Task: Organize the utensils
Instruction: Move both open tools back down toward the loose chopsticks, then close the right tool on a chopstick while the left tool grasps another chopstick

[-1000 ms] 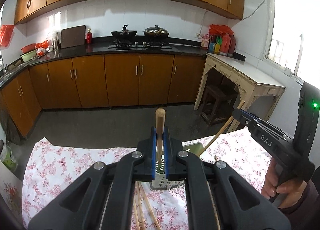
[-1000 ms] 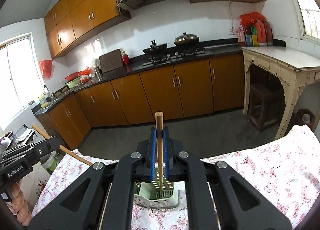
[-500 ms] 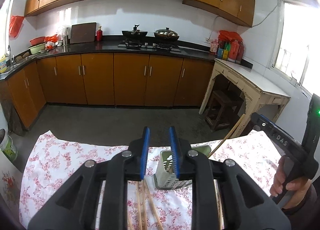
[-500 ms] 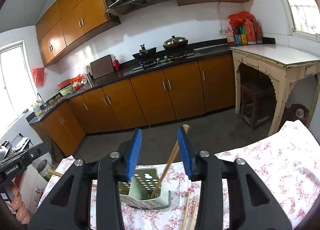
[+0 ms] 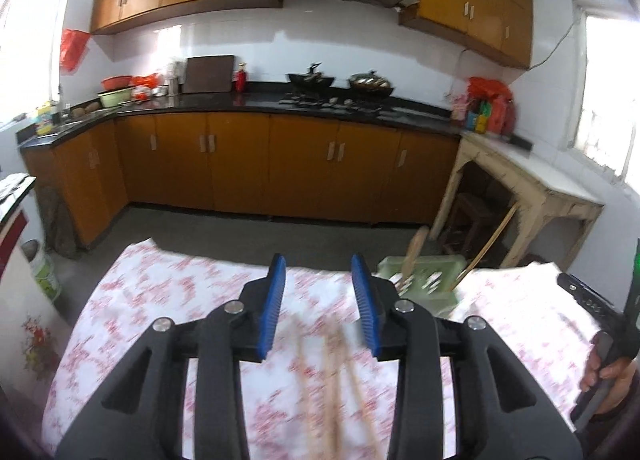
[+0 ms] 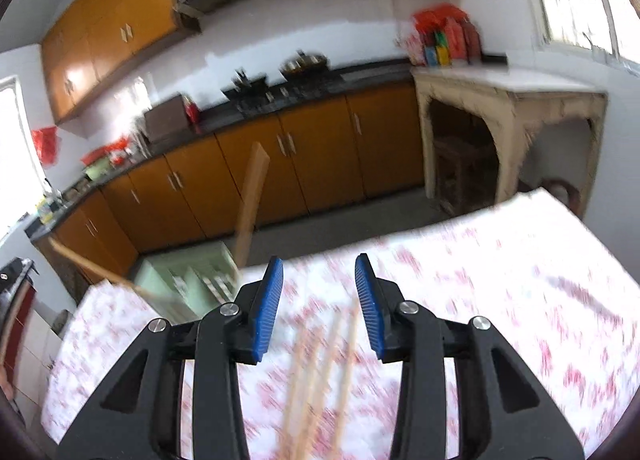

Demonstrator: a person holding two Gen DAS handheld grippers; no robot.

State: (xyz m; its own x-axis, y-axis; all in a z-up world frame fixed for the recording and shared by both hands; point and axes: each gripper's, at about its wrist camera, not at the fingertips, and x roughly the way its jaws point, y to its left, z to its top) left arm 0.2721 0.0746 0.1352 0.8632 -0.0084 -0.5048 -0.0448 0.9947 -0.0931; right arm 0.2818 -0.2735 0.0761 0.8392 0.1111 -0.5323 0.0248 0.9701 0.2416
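Note:
A pale green perforated utensil holder (image 5: 425, 280) stands on the floral tablecloth with two wooden chopsticks (image 5: 412, 258) leaning in it; it also shows in the right wrist view (image 6: 192, 278) with chopsticks (image 6: 250, 205) sticking up. Several loose chopsticks (image 5: 332, 372) lie on the cloth below my left gripper (image 5: 319, 302), which is open and empty. The same loose chopsticks (image 6: 320, 376) lie below my right gripper (image 6: 319, 302), also open and empty. The right gripper's body (image 5: 600, 324) shows at the right of the left wrist view.
The table with the floral cloth (image 5: 160, 300) ends at its far edge before a grey floor. Orange kitchen cabinets (image 5: 280, 167) and a dark counter run along the back. A cream side table (image 5: 532, 187) stands at the right.
Both grippers opened and let their chopsticks drop into the holder, then pulled back and swung away from it. The holder now sits off to the side in each view.

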